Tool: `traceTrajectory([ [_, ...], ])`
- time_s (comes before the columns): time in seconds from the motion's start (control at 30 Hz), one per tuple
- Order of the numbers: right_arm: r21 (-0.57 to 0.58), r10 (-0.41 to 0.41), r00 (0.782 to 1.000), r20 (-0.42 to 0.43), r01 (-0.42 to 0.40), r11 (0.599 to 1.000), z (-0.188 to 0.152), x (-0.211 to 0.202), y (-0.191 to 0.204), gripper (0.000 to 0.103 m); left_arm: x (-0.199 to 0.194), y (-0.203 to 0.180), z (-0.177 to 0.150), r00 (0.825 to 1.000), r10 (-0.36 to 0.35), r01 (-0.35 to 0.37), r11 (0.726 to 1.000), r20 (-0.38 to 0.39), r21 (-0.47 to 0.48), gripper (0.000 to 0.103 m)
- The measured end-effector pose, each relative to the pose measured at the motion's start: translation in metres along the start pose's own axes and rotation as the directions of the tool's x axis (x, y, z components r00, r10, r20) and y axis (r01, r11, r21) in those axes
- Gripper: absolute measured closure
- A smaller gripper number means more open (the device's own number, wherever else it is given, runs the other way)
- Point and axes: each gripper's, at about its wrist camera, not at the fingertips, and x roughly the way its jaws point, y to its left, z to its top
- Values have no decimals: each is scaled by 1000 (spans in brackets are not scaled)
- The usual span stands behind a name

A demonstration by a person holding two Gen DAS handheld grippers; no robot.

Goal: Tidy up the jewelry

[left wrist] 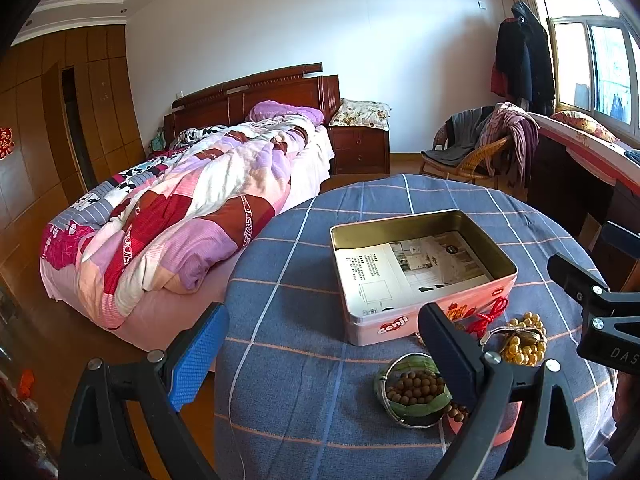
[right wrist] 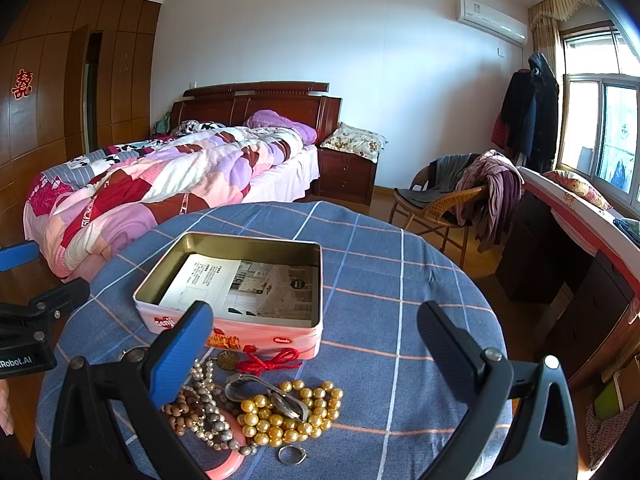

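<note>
One tin, jewelry pile on tabletop below jaws. Left gripper, right gripper: jaws spread wide, holding nothing.

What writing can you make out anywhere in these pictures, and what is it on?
"Robot.AI": on the left tongs, first letters cut off.
"DAS": on the right tongs, cut off by the frame edge.
"Genji": red logo on the tin, a blurred guess.
Red oval label on the tin's front: too small to read.
Leaflet in the tin: print too small.
Red Chinese sign on the wardrobe: a decorative character.
</note>
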Motion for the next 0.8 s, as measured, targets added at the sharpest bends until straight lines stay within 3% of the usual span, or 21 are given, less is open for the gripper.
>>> traceTrajectory([
  [0.8,5,0,1000,-4,0,1000,-2,2,-9,0,9,1,-3,999,-21,21,1000,-43,16,8],
])
